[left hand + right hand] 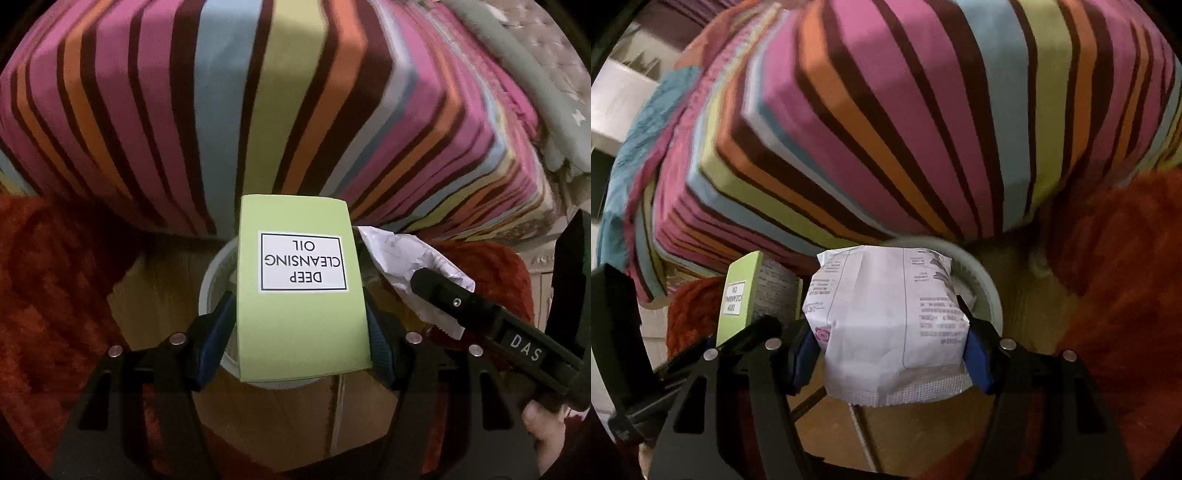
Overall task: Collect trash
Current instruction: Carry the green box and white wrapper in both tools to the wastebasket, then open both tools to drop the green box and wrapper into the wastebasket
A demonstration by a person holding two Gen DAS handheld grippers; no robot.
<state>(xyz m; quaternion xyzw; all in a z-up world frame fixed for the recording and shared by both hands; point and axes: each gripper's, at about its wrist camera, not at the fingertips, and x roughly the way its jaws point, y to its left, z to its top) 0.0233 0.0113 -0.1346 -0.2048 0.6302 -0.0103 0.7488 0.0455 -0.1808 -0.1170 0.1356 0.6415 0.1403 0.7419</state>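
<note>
left tongs (301,332) clenched on the green box (301,288), right tongs (892,354) on the white packet (890,325): centre both over the bin (982,280) rim before letting go.

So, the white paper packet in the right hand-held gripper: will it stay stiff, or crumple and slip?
The packet is creased and bulges between the right hand-held gripper pads, so it probably crumples easily. It looks light, likely near empty. The pads dent its sides, so slipping seems unlikely; on release it should drop limply toward the bin.
</note>
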